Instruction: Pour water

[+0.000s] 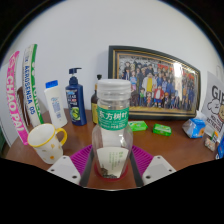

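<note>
Standing left on counter (170, 140): polka-dot cup (46, 141), mouth up, likely pour target. Centre, near: gripper (112, 163) clenched on clear bottle (112, 128), upright, cap on, so no spill. Right, far: framed photo (155, 79).

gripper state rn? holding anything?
gripper: shut on the clear bottle with the green label, both pads pressing its lower body; bottle upright, cap on.
</note>
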